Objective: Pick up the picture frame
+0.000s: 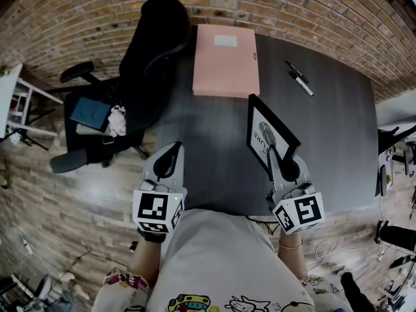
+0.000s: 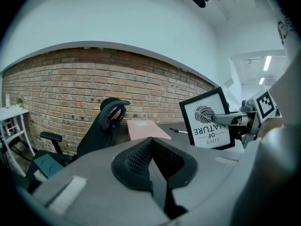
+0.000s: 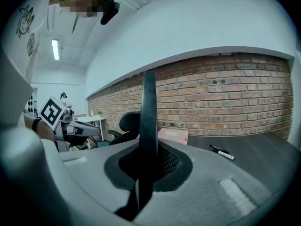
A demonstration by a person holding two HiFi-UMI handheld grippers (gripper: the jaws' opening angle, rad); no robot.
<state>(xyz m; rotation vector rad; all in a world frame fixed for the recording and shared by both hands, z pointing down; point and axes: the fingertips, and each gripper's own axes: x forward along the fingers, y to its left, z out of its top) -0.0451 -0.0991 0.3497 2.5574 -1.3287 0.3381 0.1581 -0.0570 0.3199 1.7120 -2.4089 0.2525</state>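
Observation:
The picture frame (image 1: 268,134) has a black border and a white print with a feather-like mark and lettering. It is lifted off the dark table (image 1: 338,129), tilted, above its near right part. My right gripper (image 1: 275,156) is shut on the frame's lower edge. In the right gripper view the frame (image 3: 149,112) shows edge-on as a thin dark bar rising from the closed jaws. In the left gripper view the frame (image 2: 207,119) hangs at the right. My left gripper (image 1: 170,155) is shut and empty, hovering at the table's near left edge.
A pink flat box (image 1: 225,60) lies at the table's far side. Two markers (image 1: 299,78) lie to its right. A black office chair (image 1: 146,57) stands left of the table, with a stool (image 1: 91,119) bearing small items nearby. A brick wall (image 1: 292,5) runs behind.

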